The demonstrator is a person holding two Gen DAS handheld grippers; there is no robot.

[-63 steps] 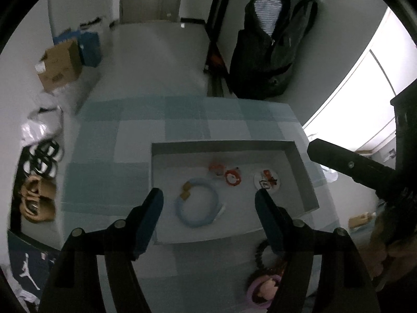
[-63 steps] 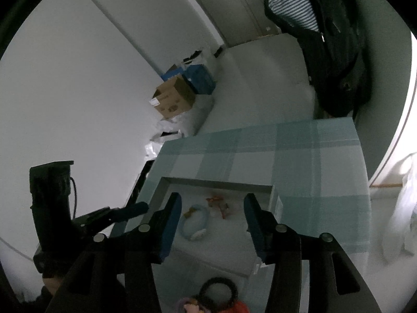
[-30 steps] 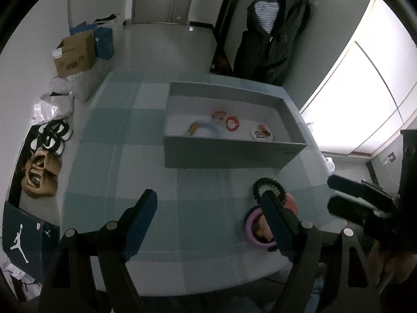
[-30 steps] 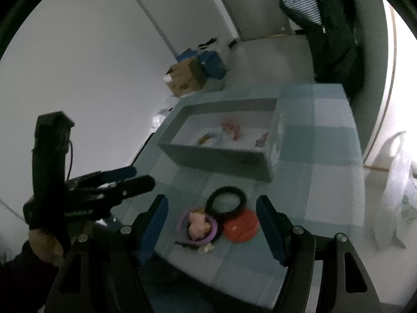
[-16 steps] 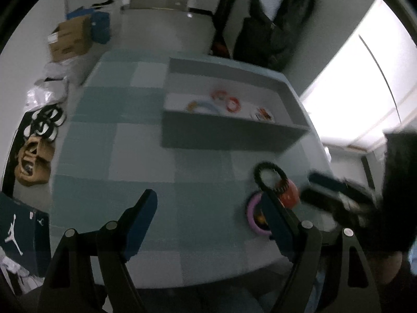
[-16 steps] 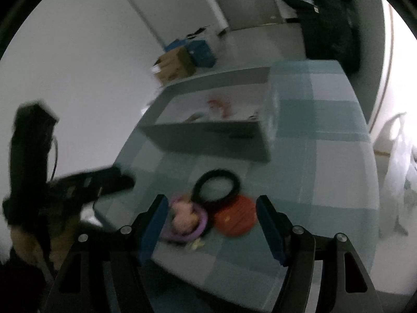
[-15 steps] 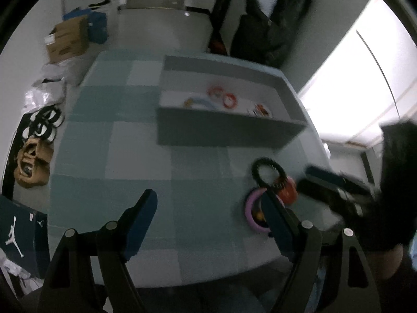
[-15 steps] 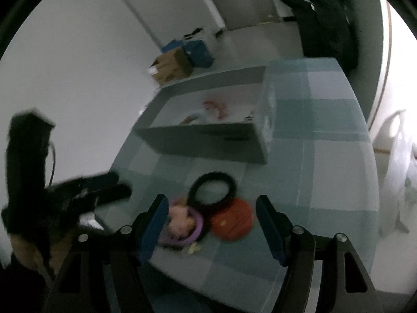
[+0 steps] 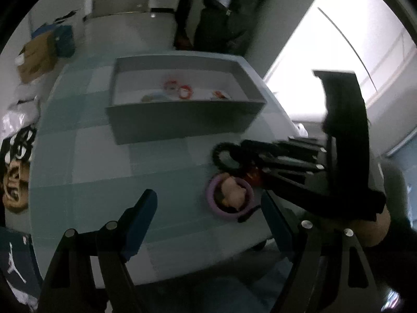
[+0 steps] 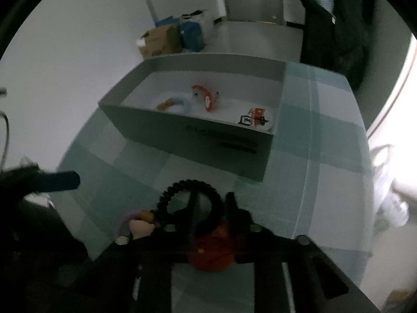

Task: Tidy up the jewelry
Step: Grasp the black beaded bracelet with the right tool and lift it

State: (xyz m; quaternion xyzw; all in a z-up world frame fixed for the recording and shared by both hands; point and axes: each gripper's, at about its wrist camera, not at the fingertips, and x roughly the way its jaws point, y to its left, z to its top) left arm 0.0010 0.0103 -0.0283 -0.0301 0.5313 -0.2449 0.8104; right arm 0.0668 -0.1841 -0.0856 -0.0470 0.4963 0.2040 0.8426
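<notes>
Right wrist view: you are clenching the right gripper (image 10: 209, 206) on the black beaded bracelet (image 10: 190, 198) near the grey box (image 10: 187, 135); purple ring (image 9: 229, 195) and red piece (image 10: 212, 250) are waiting outside; left gripper (image 9: 208, 208) is hanging released.

We see dim, grainy fisheye frames, black-vignetted and curved at the edges, glare from a bright white window (image 9: 325, 60) at right, foreground motion-blurred.

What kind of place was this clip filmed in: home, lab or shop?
Most likely a lived-in home room: a table under a checked cloth, dark coats hanging by a door, and cardboard boxes and shoes on the floor.
</notes>
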